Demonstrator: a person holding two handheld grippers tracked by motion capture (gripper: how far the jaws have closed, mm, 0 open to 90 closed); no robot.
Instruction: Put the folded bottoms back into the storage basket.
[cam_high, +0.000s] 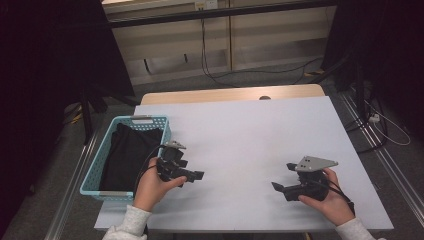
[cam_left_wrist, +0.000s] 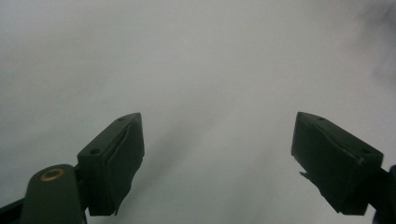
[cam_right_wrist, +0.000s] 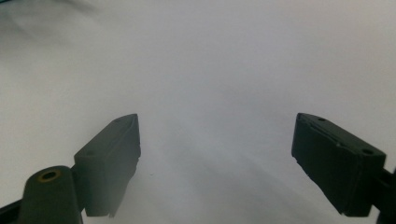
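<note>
Both tongs stand wide with nothing between them: the left gripper (cam_high: 192, 176) hovers just beside the basket, the right gripper (cam_high: 281, 187) well apart over the bare white table (cam_high: 250, 140). Beyond the left one, soft matte black cloth (cam_high: 127, 152) lies slumped inside the rigid, perforated turquoise basket (cam_high: 94, 167). Hard jaws could snag the lattice wall, dragging the light basket, or pinch too thin a fold, which I judge likeliest.

A white-topped table (cam_high: 260, 140) stands on grey floor (cam_high: 250, 80); pale wall panels (cam_high: 260, 35) and black cables (cam_high: 220, 75) upper centre.
</note>
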